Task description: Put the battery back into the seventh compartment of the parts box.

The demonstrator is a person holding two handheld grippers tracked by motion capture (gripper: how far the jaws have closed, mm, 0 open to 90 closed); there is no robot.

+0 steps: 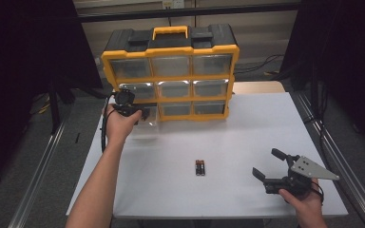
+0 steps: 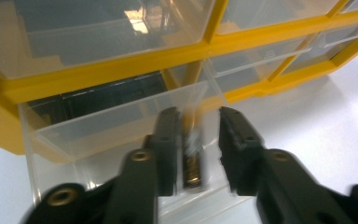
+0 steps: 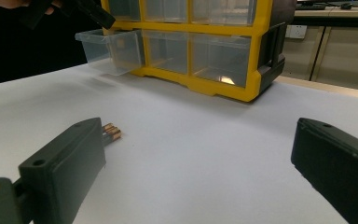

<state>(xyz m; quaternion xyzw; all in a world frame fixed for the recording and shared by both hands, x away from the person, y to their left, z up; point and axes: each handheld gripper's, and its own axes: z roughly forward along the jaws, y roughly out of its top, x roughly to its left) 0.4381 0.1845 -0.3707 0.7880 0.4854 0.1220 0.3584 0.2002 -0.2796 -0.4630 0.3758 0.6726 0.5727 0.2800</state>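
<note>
A yellow and black plastic organiser case with clear drawers (image 1: 171,71) stands upright at the far edge of the white surface (image 1: 247,142), a little toward the far left corner. Its bottom-left clear plastic drawer (image 1: 145,118) is pulled out toward the near edge. The left gripper (image 1: 140,113) hangs over this open drawer; in the left gripper view its jaws stand released, with a copper-tipped cylindrical battery (image 2: 193,158) lying blurred in the drawer (image 2: 98,140) below the gap between them. Two more black batteries with copper ends (image 1: 199,167) lie side by side, touching, near the middle of the surface toward the near edge. The right gripper (image 1: 272,165) is held low by the near right corner, jaws spread wide and empty, well apart from the pair of batteries (image 3: 110,132).
</note>
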